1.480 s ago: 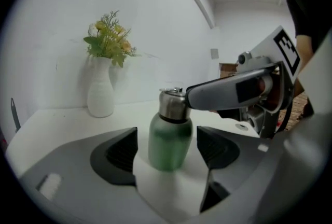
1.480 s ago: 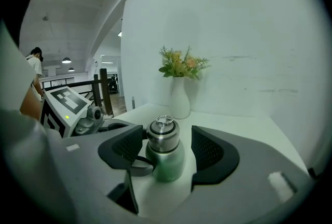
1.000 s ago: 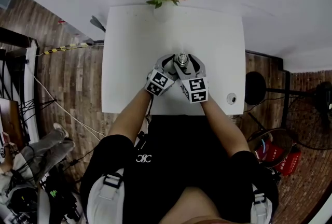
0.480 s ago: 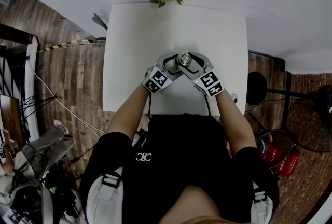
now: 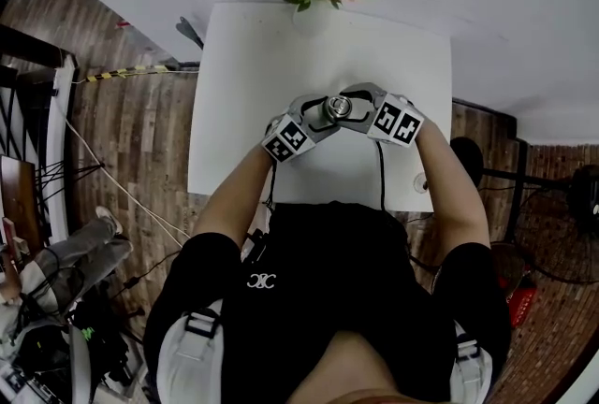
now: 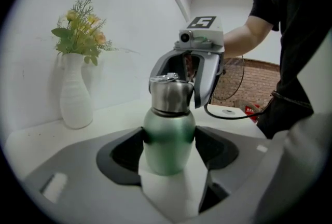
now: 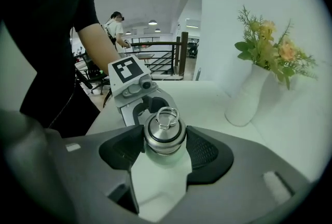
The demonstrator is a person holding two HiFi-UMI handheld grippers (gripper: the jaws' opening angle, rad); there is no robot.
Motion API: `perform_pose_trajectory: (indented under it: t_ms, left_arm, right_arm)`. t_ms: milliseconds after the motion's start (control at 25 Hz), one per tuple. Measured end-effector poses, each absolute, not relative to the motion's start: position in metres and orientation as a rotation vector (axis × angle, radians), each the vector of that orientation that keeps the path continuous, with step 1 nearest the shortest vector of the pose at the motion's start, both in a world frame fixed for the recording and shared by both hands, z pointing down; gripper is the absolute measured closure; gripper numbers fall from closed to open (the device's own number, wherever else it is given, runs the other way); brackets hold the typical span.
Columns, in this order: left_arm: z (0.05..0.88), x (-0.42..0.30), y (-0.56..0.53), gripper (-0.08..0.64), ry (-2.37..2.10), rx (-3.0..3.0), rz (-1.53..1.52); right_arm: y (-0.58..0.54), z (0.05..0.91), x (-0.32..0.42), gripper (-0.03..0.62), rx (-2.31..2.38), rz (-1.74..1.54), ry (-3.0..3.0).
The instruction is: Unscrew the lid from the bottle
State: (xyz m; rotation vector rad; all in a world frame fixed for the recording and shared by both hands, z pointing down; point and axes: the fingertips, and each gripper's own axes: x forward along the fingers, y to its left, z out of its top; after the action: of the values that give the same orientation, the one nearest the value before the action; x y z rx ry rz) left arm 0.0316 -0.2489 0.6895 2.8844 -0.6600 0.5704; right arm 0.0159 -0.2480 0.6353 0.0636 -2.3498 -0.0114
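A small green bottle (image 6: 168, 137) with a steel lid (image 7: 164, 133) stands upright on the white table (image 5: 253, 112), near its front middle. My left gripper (image 6: 169, 146) is shut on the green body, low down, coming from the left. My right gripper (image 7: 165, 146) is shut on the steel lid from the right and higher up; a wire ring on the lid's top points towards that camera. In the head view both grippers meet at the bottle (image 5: 333, 108), the left gripper (image 5: 314, 122) below-left and the right gripper (image 5: 354, 110) to its right.
A white vase (image 5: 313, 17) with yellow and orange flowers stands at the table's far edge. A small round disc (image 5: 420, 182) lies at the front right corner. A cable runs from the right gripper off the front edge. Wooden floor surrounds the table.
The right gripper has swung round the lid, its marker cube moving from in front of the bottle to its right side. The left gripper and the bottle stay put.
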Motion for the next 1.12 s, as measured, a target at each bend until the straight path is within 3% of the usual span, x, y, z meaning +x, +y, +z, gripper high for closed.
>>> perform_pose_trajectory:
  t_ms: [160,640,1120]
  left_arm:
    - [0.691,0.031,-0.249,0.195,-0.668,2.882,0.561]
    - [0.693,0.029,-0.251,0.195,-0.683,2.877,0.547]
    - [0.692,0.031,-0.250,0.195,-0.686,2.868,0.558]
  right_arm:
    - [-0.245,0.624,0.021,0.330,0.231,0.104,-2.415]
    - [-0.259,0.603,0.030,0.331,1.424,0.346,-2.392]
    - [-0.269,0.623,0.022,0.331,1.431,0.374,-2.340]
